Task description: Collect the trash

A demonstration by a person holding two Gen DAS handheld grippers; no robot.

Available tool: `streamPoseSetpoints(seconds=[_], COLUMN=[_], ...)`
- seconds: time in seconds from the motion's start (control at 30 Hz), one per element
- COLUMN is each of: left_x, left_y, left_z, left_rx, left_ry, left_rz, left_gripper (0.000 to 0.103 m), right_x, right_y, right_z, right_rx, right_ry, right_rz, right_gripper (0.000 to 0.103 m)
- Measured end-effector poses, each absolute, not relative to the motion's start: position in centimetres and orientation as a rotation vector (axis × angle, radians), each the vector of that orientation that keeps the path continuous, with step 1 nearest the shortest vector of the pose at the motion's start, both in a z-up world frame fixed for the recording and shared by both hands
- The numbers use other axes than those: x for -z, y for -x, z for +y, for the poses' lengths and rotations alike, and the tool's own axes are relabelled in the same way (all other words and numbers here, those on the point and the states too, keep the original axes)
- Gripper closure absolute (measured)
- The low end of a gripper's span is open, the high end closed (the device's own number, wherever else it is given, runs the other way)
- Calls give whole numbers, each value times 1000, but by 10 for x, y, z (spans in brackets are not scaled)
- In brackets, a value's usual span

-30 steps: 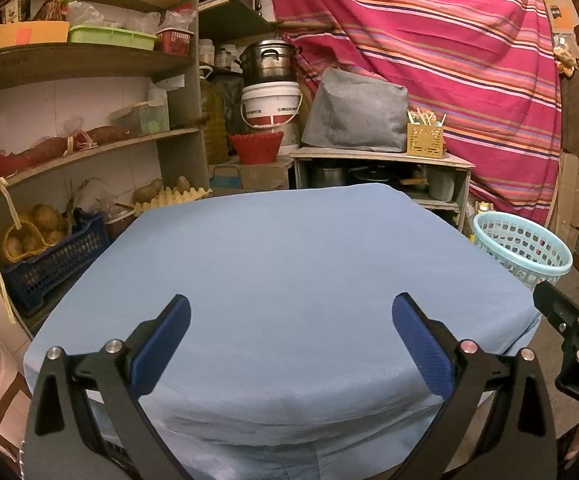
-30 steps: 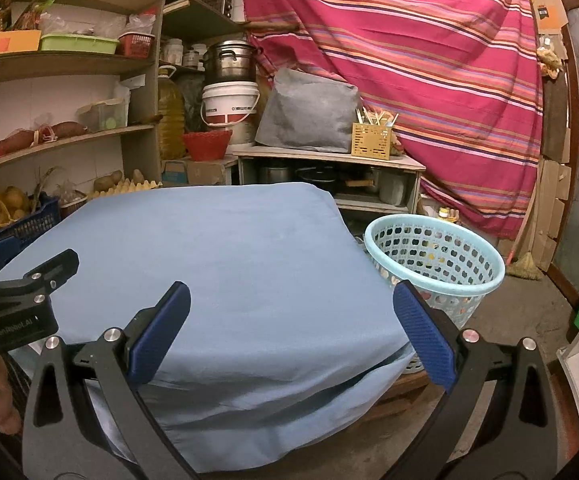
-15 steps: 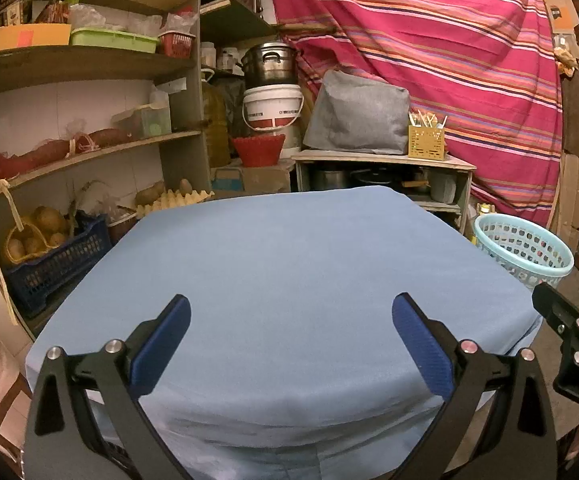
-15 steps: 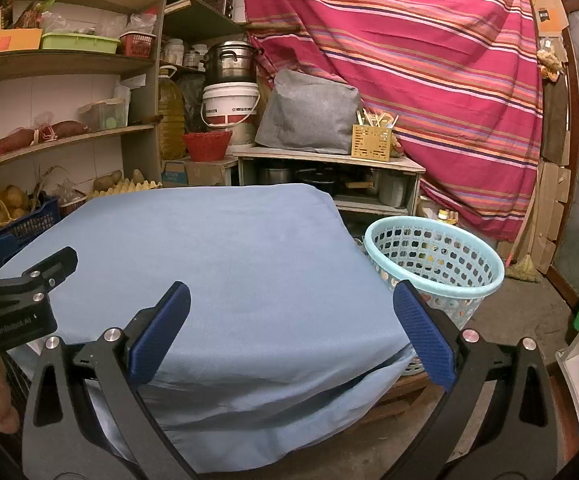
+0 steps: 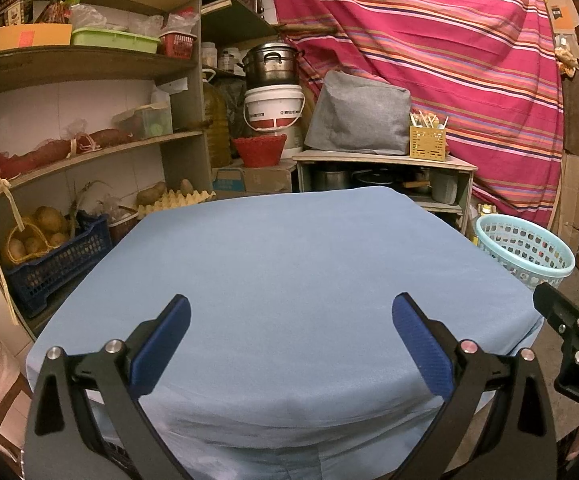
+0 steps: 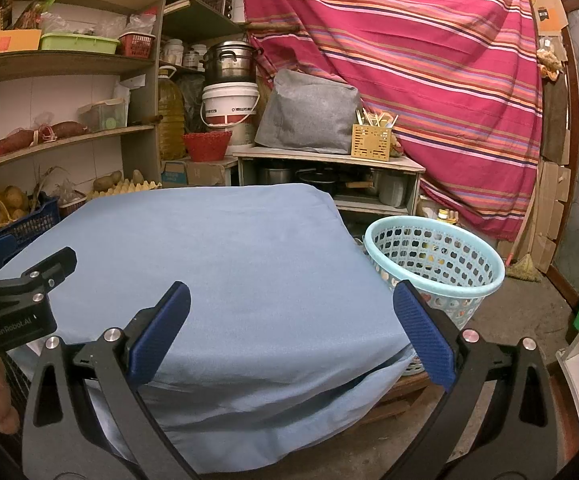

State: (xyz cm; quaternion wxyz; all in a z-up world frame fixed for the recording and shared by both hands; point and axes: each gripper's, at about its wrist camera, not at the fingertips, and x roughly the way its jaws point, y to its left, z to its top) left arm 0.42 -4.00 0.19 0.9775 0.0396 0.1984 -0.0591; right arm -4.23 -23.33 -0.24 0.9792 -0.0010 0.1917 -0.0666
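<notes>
A table under a light blue cloth (image 5: 289,280) fills the middle of both views (image 6: 229,248); no trash shows on it. A pale turquoise perforated basket (image 6: 437,264) stands on the floor at the table's right side, with a few small items inside; it also shows in the left wrist view (image 5: 525,248). My left gripper (image 5: 289,320) is open and empty above the table's near edge. My right gripper (image 6: 289,316) is open and empty above the table's near right corner. Each gripper shows at the edge of the other's view.
Wooden shelves (image 5: 81,152) with potatoes, a blue crate (image 5: 57,264) and boxes stand on the left. A low cabinet (image 5: 385,160) with pots, a white bucket (image 5: 275,110) and a grey cover stands behind the table. A striped red curtain (image 6: 429,60) hangs at the back.
Both views have shifted very slightly; the grippers stay open and empty and nothing on the table has changed.
</notes>
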Motion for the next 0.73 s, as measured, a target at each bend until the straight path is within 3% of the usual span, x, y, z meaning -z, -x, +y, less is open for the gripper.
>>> streamPoseSetpoints(seconds=[0.73], left_x=[-5], left_y=[-4], left_z=[-34], left_rx=[116], left_ry=[-78], left_rz=[405], left_gripper=[5], right_x=[2], right_y=[42], right_z=[-234], right_rx=[135], right_ry=[1], right_rz=[383], right_gripper=[4])
